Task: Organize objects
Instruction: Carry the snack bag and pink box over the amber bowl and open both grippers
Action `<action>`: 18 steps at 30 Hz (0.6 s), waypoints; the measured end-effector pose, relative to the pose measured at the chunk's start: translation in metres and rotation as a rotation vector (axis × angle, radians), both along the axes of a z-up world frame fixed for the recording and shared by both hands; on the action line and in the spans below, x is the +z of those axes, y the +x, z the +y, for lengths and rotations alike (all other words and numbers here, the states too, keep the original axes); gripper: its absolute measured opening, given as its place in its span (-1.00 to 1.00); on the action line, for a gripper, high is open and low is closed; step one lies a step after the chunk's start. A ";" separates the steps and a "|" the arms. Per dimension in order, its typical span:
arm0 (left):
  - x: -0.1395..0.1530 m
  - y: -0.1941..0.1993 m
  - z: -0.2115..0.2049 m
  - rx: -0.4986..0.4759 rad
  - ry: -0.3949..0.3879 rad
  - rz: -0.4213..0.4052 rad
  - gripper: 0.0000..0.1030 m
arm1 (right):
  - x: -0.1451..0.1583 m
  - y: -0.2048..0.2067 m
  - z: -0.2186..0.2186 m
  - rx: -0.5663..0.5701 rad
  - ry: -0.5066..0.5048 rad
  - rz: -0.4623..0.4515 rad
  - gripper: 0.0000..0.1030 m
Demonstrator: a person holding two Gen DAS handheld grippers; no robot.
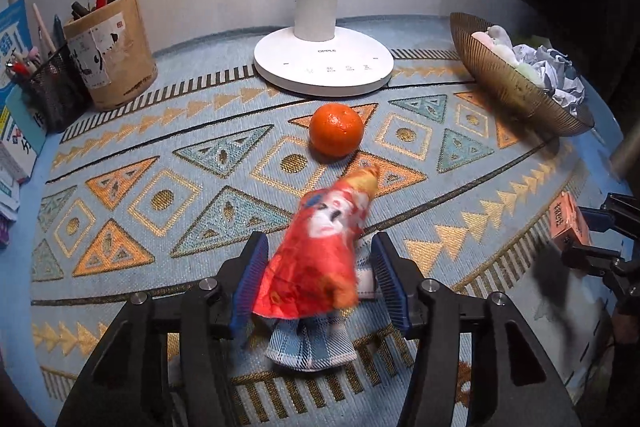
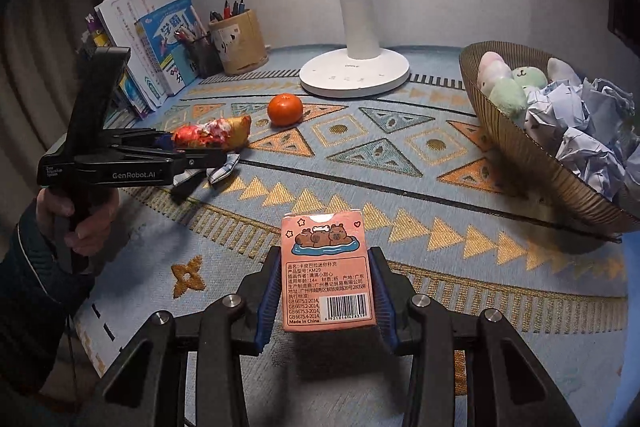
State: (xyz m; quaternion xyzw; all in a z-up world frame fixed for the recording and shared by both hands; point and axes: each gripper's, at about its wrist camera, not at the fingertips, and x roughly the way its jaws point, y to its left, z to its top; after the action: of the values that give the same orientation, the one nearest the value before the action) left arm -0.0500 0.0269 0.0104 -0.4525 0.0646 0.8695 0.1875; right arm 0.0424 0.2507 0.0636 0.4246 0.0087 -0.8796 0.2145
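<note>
Right gripper point(image 2: 326, 291) clamped on the pink card box point(image 2: 326, 273), pads pressing both long sides, box upright and lifted clear of the patterned surface point(image 2: 400, 187). Left gripper point(image 1: 320, 279) parted around the red toy point(image 1: 320, 251), blurred, looking loose between the blue pads point(image 1: 390, 279) and not pinched; plaid pouch point(image 1: 312, 345) lying under it on the surface. Orange point(image 1: 336, 135) sitting alone just in front of the lamp base point(image 1: 324, 67). Likely home for the loose bits: the woven bowl point(image 2: 560, 167) on the right, already crowded with soft toys and crumpled paper. Best carried level, low over the rim, released only once inside. Left side better re-closed squarely on the toy's middle before lifting, staying clear of the pouch
</note>
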 end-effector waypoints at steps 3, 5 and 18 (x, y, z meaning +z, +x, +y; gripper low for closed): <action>0.000 -0.002 0.004 0.000 0.015 0.008 -0.44 | 0.000 0.000 0.003 -0.009 -0.008 -0.002 -0.21; 0.006 0.003 0.005 -0.008 0.013 0.033 -0.52 | 0.001 0.001 0.005 -0.022 0.005 0.010 -0.21; 0.127 0.024 0.067 -0.115 0.301 0.279 -0.53 | 0.095 0.011 0.050 -0.157 -0.058 0.255 -0.21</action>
State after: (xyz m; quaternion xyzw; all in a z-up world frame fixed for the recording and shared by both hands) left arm -0.0263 0.0936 0.1375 -0.2901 -0.0147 0.9114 0.2914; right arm 0.0533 0.3003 0.1588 0.3023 -0.0229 -0.9404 0.1542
